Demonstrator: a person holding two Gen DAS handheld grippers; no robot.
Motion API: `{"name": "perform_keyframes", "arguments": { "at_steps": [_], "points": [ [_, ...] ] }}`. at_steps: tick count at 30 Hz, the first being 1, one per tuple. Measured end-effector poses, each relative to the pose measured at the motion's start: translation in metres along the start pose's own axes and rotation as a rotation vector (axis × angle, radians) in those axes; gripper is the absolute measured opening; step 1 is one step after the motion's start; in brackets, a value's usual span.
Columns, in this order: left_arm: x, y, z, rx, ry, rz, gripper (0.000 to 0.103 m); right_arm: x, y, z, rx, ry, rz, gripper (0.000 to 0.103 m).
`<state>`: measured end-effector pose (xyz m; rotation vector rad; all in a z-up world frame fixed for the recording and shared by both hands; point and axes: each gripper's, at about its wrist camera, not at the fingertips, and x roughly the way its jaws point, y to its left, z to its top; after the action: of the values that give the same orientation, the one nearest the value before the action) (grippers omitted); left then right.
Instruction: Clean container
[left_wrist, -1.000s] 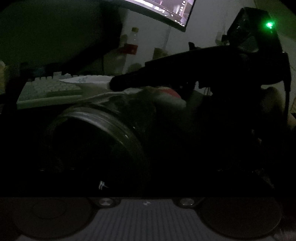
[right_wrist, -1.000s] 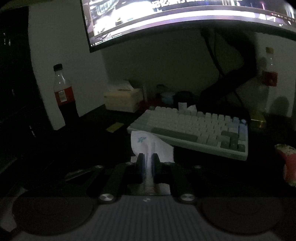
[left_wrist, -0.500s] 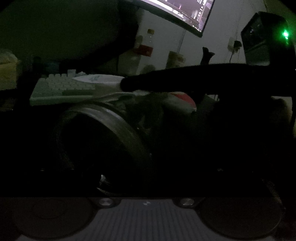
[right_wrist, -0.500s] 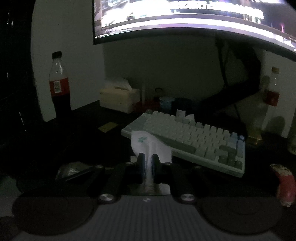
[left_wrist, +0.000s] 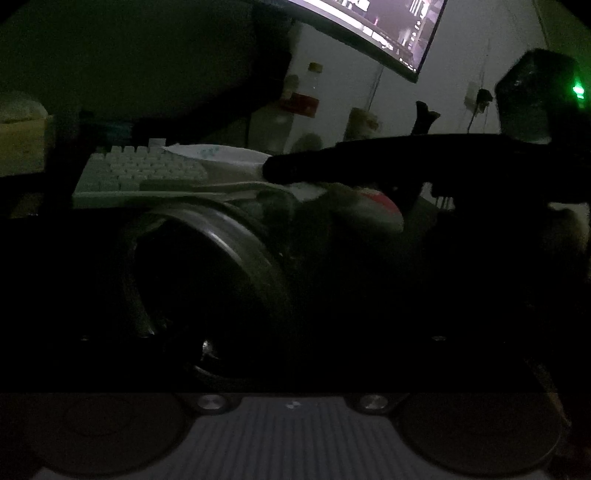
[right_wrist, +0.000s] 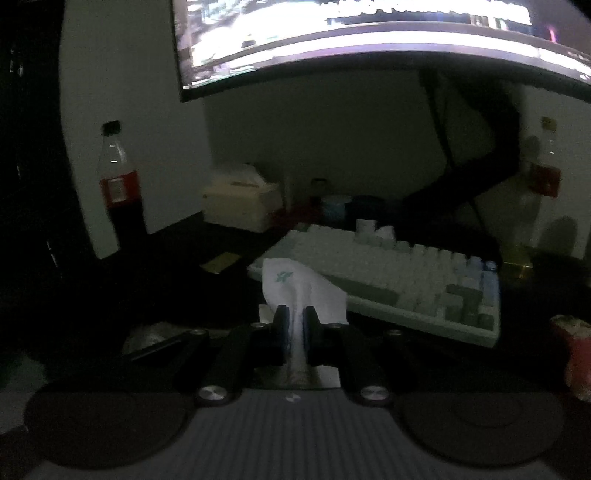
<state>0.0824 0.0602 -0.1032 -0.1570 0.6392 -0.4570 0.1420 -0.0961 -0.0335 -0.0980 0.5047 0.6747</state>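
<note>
The right claw is pinching a white tissue above the keyboard; the left claw's state is lost behind the dark glass jar.

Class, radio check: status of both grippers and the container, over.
Right gripper shut on white tissue. Left gripper too dark to read. Container close before left camera. Keyboard behind.

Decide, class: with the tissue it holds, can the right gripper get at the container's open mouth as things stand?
Probably yes. The right gripper is shut on the tissue, and in the left wrist view its dark fingers sit just above the container rim. Nothing visible blocks the mouth, though the darkness hides much.
</note>
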Motion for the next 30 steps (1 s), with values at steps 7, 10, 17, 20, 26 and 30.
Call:
{"name": "perform_keyframes", "arguments": {
  "at_steps": [7, 10, 17, 20, 26, 30],
  "points": [
    [-0.002, 0.003, 0.001, -0.010, -0.003, 0.011, 0.103, -0.004, 0.023, 0.004, -0.085, 0.016, 0.134, 0.011],
    [-0.002, 0.005, 0.001, -0.013, -0.006, 0.012, 0.103, 0.007, 0.003, 0.008, -0.028, 0.023, 0.017, 0.011],
    [-0.003, 0.009, 0.002, -0.021, -0.012, 0.016, 0.103, 0.007, 0.014, 0.004, -0.025, -0.004, 0.080, 0.011],
    [-0.002, 0.007, 0.000, -0.006, -0.012, 0.026, 0.103, 0.003, 0.026, 0.001, -0.069, -0.018, 0.141, 0.011],
    [-0.002, 0.008, 0.000, -0.013, -0.013, 0.023, 0.103, 0.016, -0.002, 0.004, 0.017, -0.009, -0.002, 0.011],
    [-0.001, 0.008, 0.000, -0.015, -0.017, 0.028, 0.103, 0.016, 0.000, 0.005, 0.036, -0.001, -0.037, 0.011]
  ]
}}
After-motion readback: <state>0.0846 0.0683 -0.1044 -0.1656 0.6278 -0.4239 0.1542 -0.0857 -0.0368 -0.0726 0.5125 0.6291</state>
